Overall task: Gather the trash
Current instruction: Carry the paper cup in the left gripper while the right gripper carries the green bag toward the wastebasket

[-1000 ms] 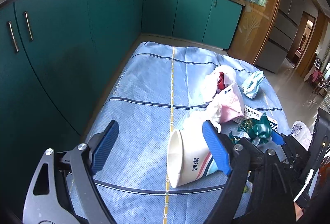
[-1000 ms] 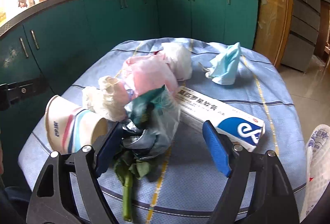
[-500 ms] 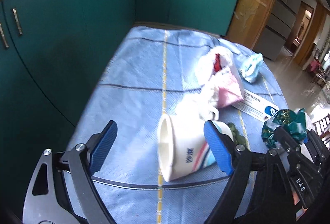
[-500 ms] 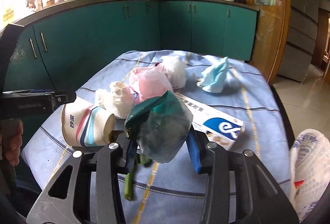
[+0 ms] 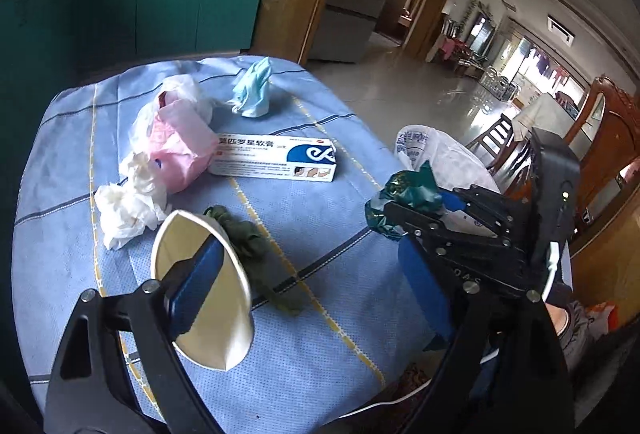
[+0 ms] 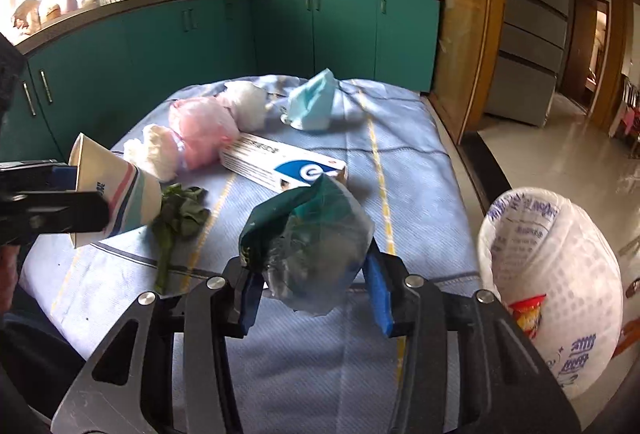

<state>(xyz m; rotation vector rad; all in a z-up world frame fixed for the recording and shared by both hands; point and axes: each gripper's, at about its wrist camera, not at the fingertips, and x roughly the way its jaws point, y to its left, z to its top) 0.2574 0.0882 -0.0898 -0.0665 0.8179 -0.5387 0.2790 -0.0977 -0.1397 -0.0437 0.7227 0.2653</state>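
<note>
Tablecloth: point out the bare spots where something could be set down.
Bare: the right strip of the tablecloth past the yellow stripe, right of the box and blue mask; also the near edge in front of the greens. Crowded: left of centre, where tissue, pink bag and box huddle.

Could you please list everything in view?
cloth: one, blue striped, covering table
paper cup: one, white striped, around left finger
leafy stalk: one, green, beside cup
pink bag: one, pink, left of box
tissue wad: one, white, beside pink bag
box: one, white-blue, centre
face mask: one, pale blue, far end
trash bag: one, white printed, right table edge
left hand-held gripper: one, black, jaws just opened wider, finger inside cup
right hand-held gripper: one, black, jaws just closed on green bag
</note>
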